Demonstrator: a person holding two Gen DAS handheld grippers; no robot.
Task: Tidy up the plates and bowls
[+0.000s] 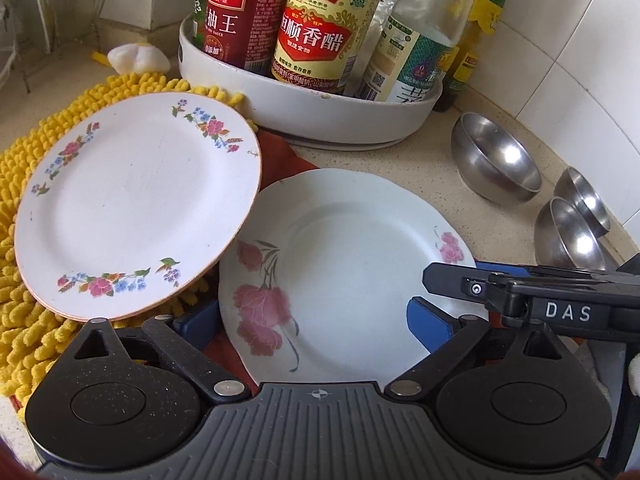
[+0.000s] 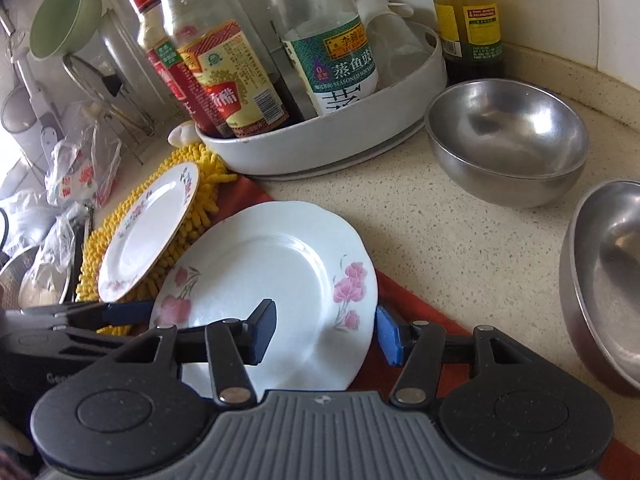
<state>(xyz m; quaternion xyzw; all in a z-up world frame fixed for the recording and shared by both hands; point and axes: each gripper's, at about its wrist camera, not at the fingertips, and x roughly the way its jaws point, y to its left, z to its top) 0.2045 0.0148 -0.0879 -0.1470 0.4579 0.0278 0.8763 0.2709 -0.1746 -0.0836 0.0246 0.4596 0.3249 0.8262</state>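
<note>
On the left side of the counter (image 1: 460, 216) lies a yellow chenille mat (image 1: 28, 184), and on it sits the small-flowered plate (image 1: 136, 204), face up and tilted, with its right rim lapping over the left rim of the pink-flower plate (image 1: 344, 256). That second plate lies flat and face up on a red cloth (image 2: 416, 312) near the counter's front edge. Being round, it has no long axis; its large flower spray sits at its near-left rim and a smaller bloom at its right rim. Your left gripper (image 1: 312, 316) has its jaws spread wide over the near part of this plate: one pad is just outside the left rim, the other is above the right part, and neither visibly presses. Your right gripper (image 2: 324, 332) crosses in from the right with its jaws partly spread. Its left pad is over the plate's face and its right pad just off the right rim, pinching nothing you can see. Behind the plates, toward the tiled wall, a white tray (image 1: 320, 120) holds sauce bottles (image 1: 316, 24). On the right side stand three steel bowls, mouths up: a single bowl (image 1: 496, 160) nearer the tray, and a touching pair (image 1: 572, 220) at the right edge.
</note>
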